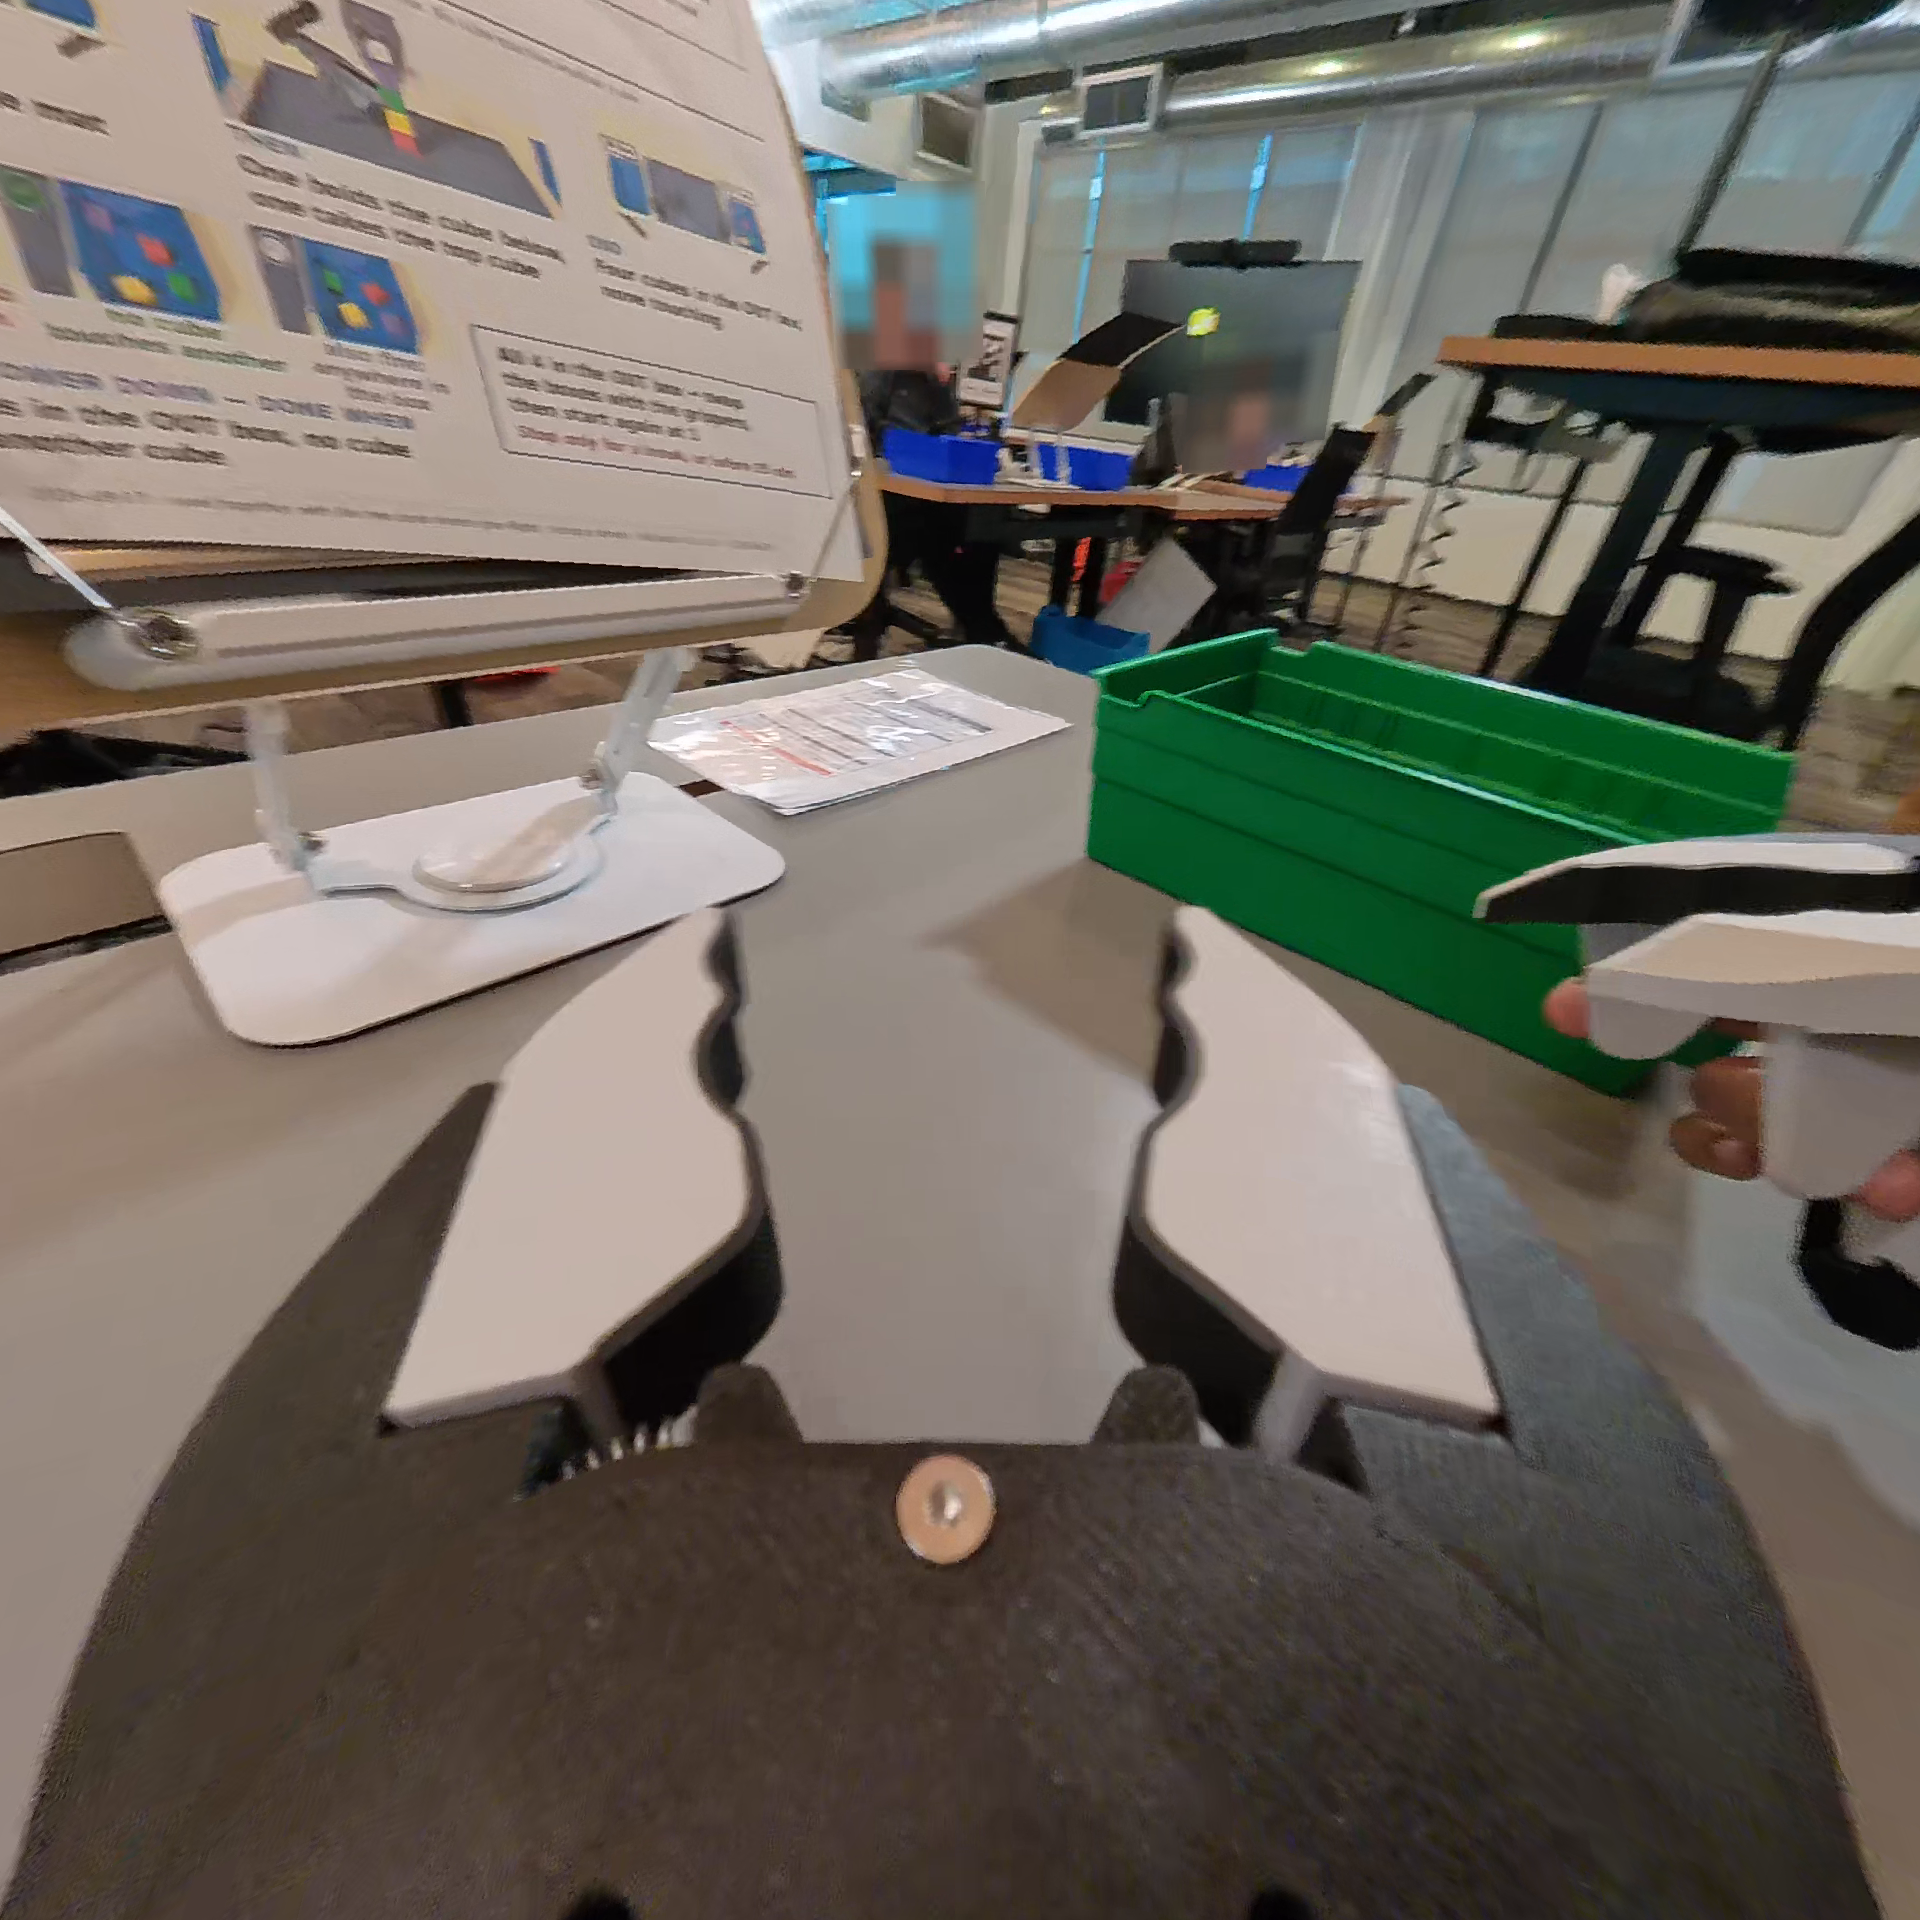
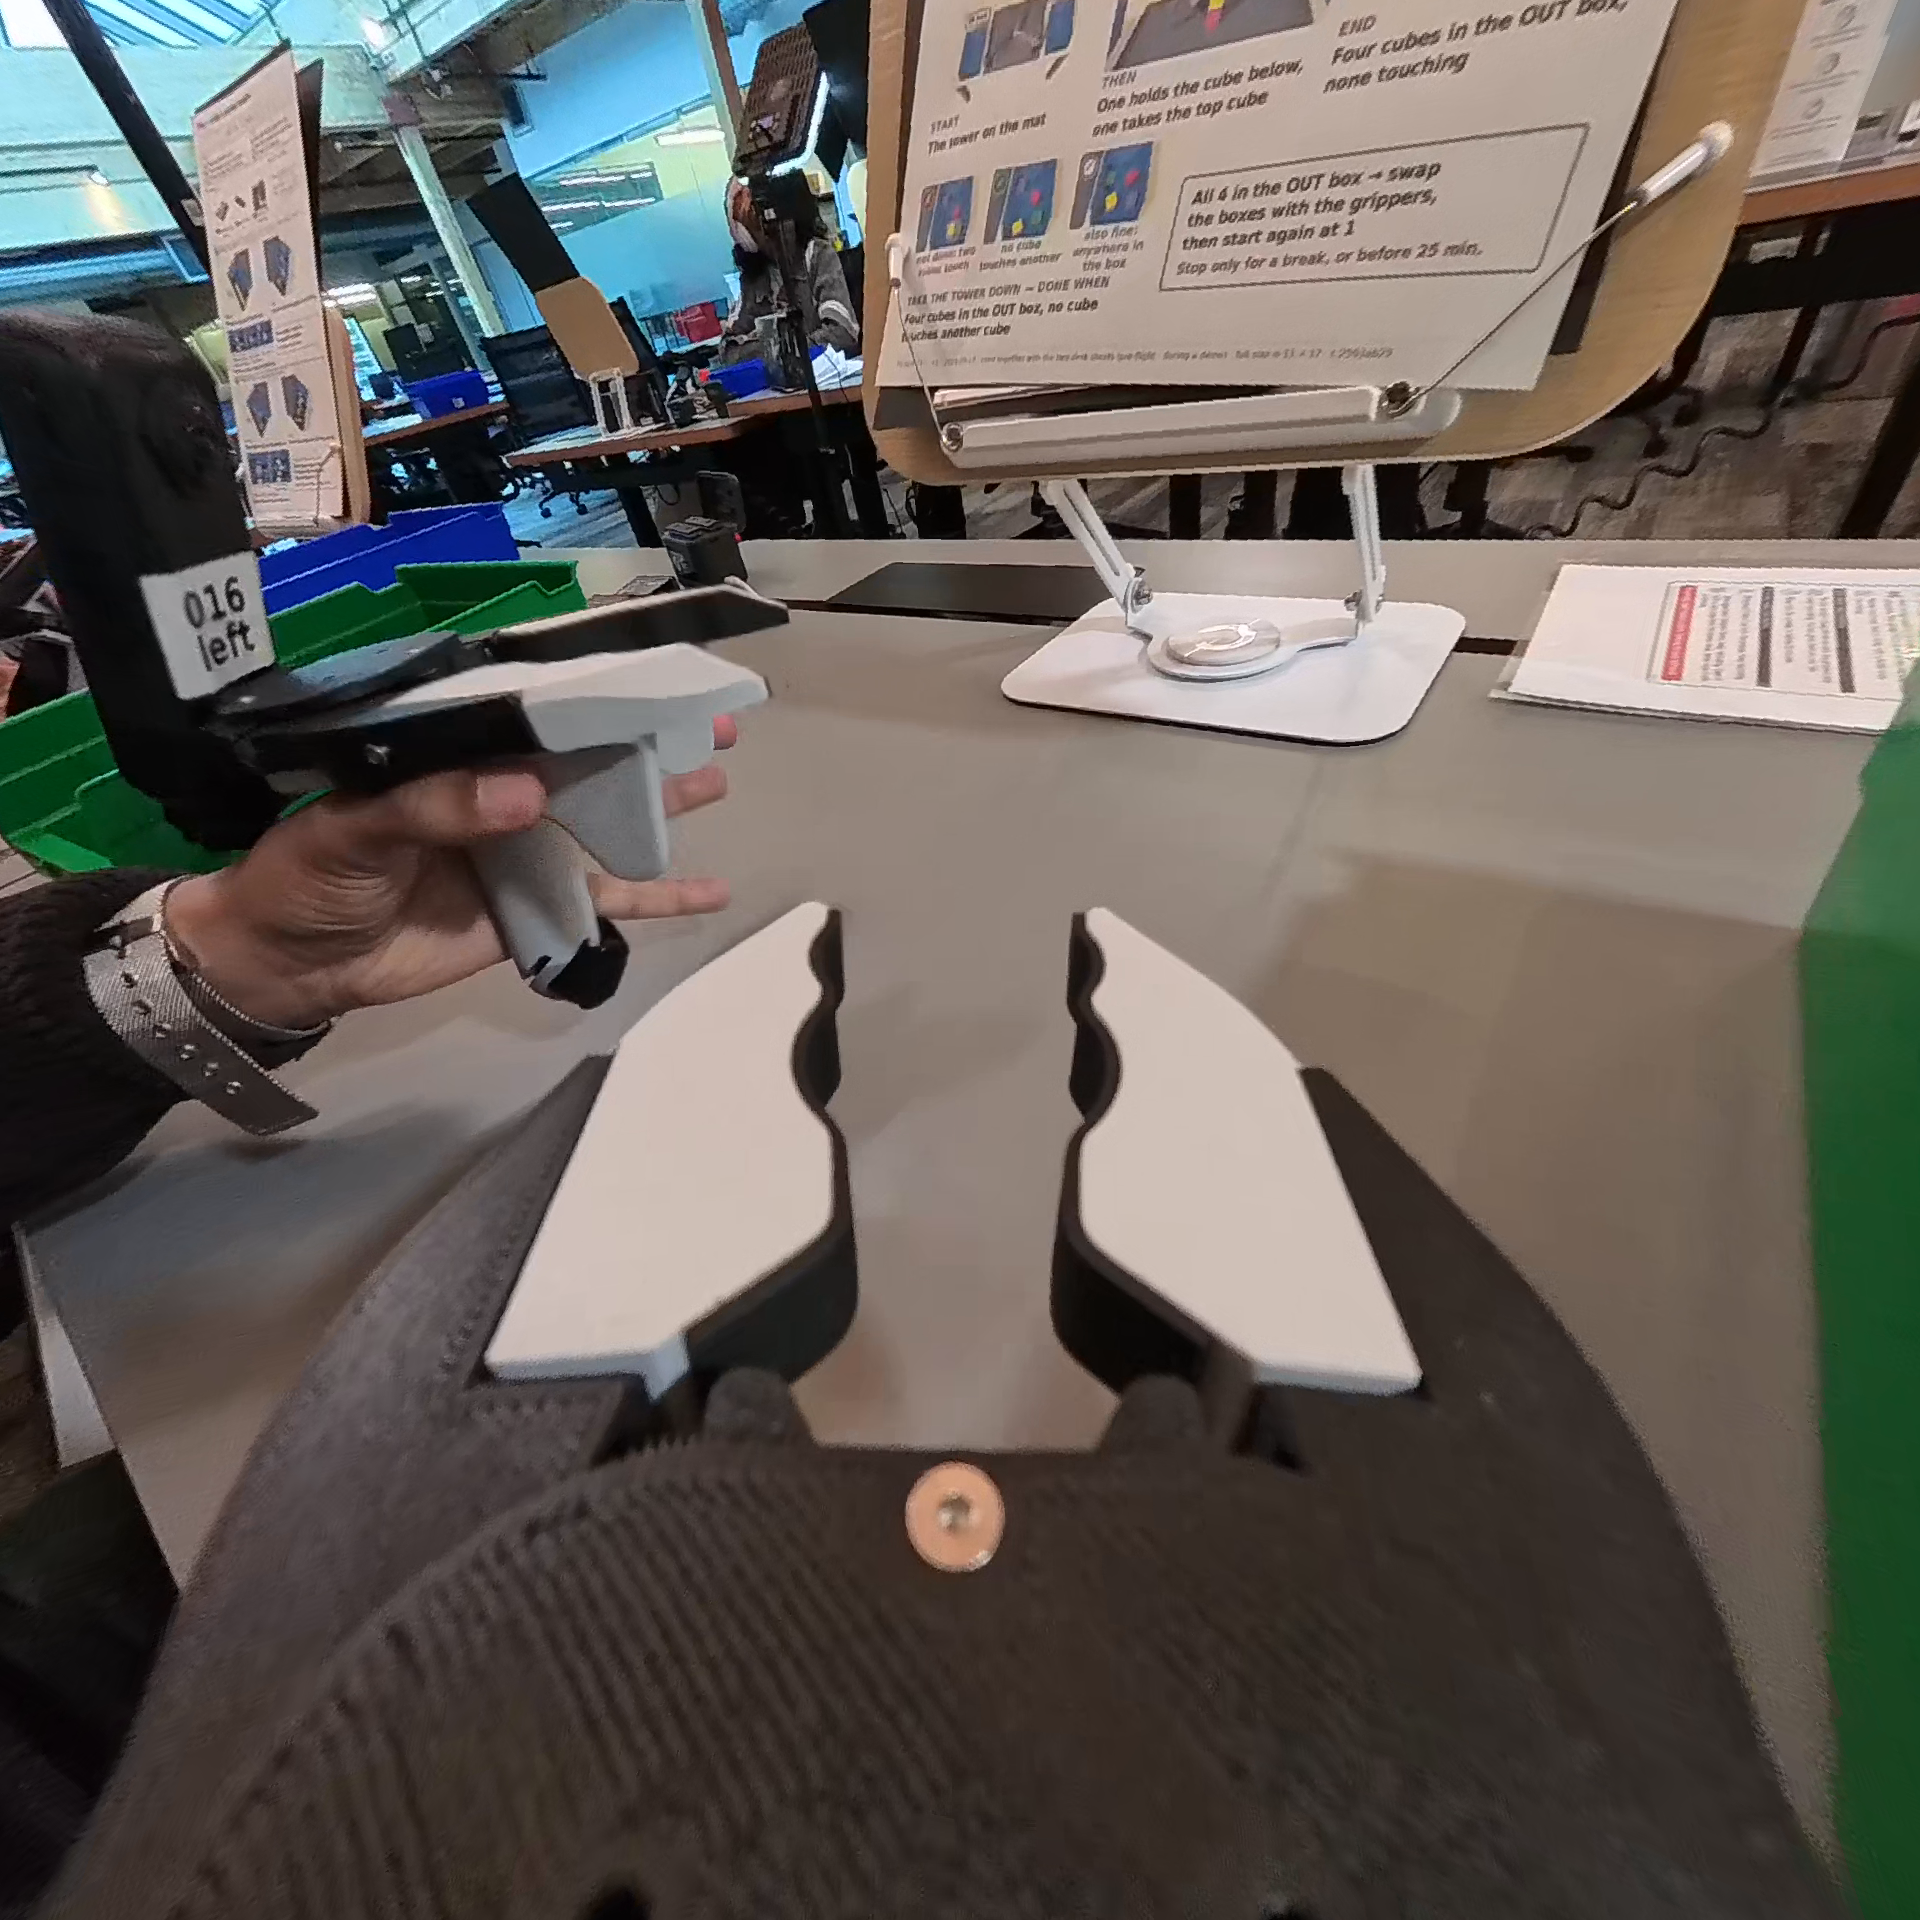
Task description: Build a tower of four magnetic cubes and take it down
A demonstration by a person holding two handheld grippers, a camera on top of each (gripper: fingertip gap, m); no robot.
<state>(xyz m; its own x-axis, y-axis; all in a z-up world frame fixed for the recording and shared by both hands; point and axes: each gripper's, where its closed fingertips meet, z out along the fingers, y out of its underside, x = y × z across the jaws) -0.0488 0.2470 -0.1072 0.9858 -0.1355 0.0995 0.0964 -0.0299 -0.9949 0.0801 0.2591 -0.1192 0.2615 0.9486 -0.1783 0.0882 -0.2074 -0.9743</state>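
My left gripper (image 1: 951, 935) is open and empty, held just above the grey table (image 1: 935, 1195). It also shows in the right wrist view (image 2: 771, 649), side-on, in a person's hand (image 2: 343, 904). My right gripper (image 2: 954, 920) is open and empty, also low over the table (image 2: 1351, 935). In the left wrist view it (image 1: 1532, 945) comes in from the right, in front of a green bin (image 1: 1403, 790) that looks empty. Nothing lies between either pair of fingers.
A white document stand (image 1: 447, 904) holds an instruction sheet (image 1: 416, 260) at the back left; it also shows in the right wrist view (image 2: 1236, 665). A laminated sheet (image 1: 852, 727) lies behind. More green bins (image 2: 468, 603) and blue bins (image 2: 416, 545) stand left; a green wall (image 2: 1870, 1039) is close on the right.
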